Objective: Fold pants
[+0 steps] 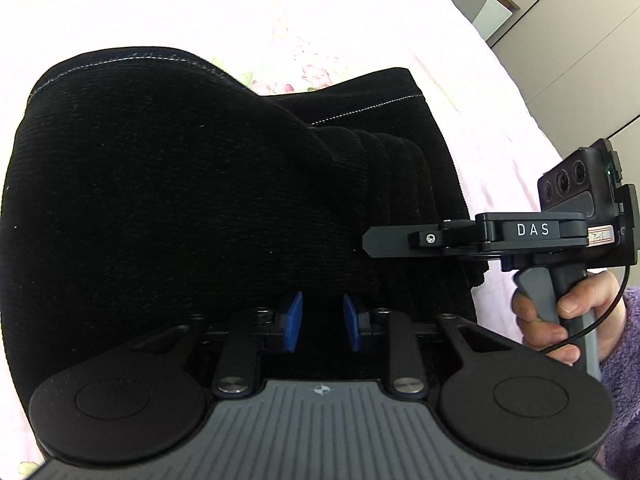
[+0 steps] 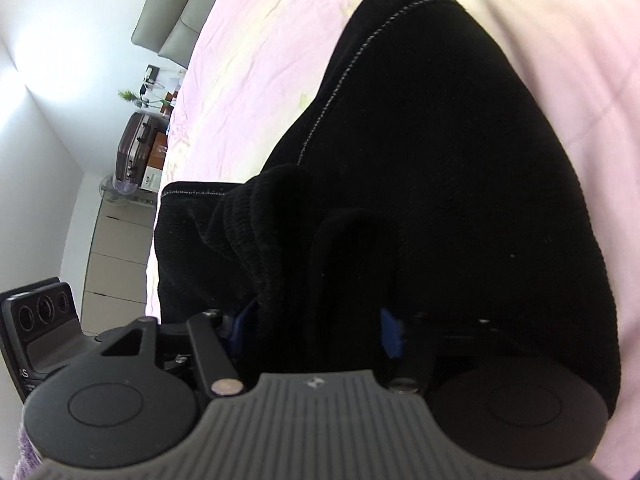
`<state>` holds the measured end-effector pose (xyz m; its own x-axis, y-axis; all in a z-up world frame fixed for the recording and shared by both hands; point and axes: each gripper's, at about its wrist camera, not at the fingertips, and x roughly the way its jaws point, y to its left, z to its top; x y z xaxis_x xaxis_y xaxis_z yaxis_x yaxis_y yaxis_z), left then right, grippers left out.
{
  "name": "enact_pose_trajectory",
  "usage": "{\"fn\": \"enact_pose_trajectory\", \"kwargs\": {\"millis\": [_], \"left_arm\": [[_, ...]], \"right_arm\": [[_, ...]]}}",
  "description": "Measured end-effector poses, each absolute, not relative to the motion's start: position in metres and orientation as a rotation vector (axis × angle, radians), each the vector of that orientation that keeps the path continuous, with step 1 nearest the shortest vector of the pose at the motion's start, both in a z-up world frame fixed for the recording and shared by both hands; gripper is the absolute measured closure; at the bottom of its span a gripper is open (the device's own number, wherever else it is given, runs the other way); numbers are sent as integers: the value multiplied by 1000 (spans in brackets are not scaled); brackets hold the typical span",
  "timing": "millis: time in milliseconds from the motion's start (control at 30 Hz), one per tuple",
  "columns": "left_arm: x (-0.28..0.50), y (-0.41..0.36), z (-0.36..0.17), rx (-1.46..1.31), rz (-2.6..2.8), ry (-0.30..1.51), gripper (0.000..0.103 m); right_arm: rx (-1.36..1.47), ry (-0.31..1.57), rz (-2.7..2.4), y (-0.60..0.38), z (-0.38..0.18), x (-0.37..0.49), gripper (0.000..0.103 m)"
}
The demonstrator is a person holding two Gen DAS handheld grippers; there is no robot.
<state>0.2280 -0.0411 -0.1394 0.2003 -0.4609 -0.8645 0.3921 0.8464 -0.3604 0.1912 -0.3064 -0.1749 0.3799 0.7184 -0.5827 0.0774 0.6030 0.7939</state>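
- The black ribbed pants (image 1: 192, 184) lie bunched on the pink bedsheet (image 1: 280, 4), with a pale stitched seam along the folded upper edge.
- Your left gripper (image 1: 320, 322) is low over the near edge of the pants; its blue pads (image 1: 291, 320) stand a narrow gap apart, with only dark cloth behind, so I cannot tell if they pinch it.
- Your right gripper (image 2: 316, 330) has its fingers fairly wide around a thick fold of the pants; the fabric fills the gap between them.
- Your right hand (image 1: 560, 320) holds the grey handle beside the bed edge.
- A suitcase (image 2: 134, 148) stands far behind, near a cabinet.
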Motion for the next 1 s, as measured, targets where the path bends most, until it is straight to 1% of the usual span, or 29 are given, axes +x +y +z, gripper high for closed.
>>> {"fn": "enact_pose_trajectory", "kwargs": {"millis": [33, 100, 133, 200, 300, 367, 600, 767, 867, 1000], "left_arm": [[227, -39, -137, -67, -597, 1229, 73], [223, -37, -132, -70, -594, 1219, 73], [223, -36, -129, -74, -592, 1208, 73], [219, -30, -121, -81, -586, 1184, 73], [206, -11, -95, -56, -548, 1122, 73], [200, 4, -79, -51, -518, 1089, 73], [179, 75, -25, -104, -366, 938, 73], [176, 104, -8, -142, -308, 888, 73], [180, 108, -12, -159, -320, 882, 73], [196, 98, -28, -144, -354, 904, 73]], "right_arm": [[864, 1128, 487, -306, -173, 190, 63], [855, 1121, 487, -301, -162, 187, 70], [821, 1113, 489, -297, -153, 185, 71], [740, 1095, 491, -285, -133, 182, 73], [554, 1060, 489, -264, -92, 177, 74], [477, 1036, 496, -251, -67, 175, 75], [378, 977, 572, -219, 16, 183, 78], [326, 943, 571, -205, 77, 202, 79], [300, 965, 515, -213, 91, 216, 80], [293, 1029, 393, -261, 64, 232, 82]]}}
